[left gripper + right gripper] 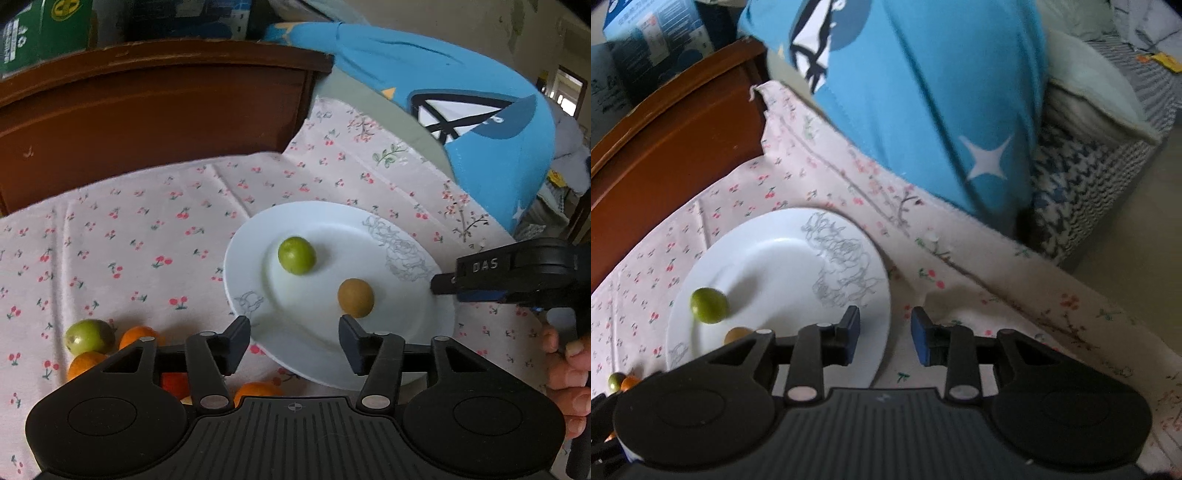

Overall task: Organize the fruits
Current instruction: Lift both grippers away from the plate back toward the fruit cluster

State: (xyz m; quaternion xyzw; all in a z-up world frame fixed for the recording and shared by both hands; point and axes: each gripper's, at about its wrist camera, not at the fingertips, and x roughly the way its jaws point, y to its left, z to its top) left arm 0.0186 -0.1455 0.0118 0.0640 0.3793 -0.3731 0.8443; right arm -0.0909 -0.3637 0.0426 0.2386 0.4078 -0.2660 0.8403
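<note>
A: Start at the jaws. The left gripper [294, 338] is spread wide with nothing between its fingers; it hangs over the near rim of the white plate [402, 328]. The right gripper [885, 332] is parted and empty too, straddling the plate's right edge.

B: And the fruit?

A: Two pieces sit on the plate already: a green fruit [297, 255] toward the far side and a brown fruit [355, 297] just ahead of the left gripper's right finger; they lie apart. Waiting on the cloth to the left are a green apple [89, 336] and several oranges [138, 336], bunched close, some hidden under the gripper body.

B: So the next pick comes from that pile?

A: That's my reading; swing the left gripper over the pile, take an outer fruit so the others don't get nudged, close across its widest part; round fruit may roll, so set it down low and clear of the two already there.

B: Surroundings?

A: A cherry-print cloth [147, 221]; a brown wooden board [147, 110] behind it; a blue cushion [480, 147] to the right.
</note>
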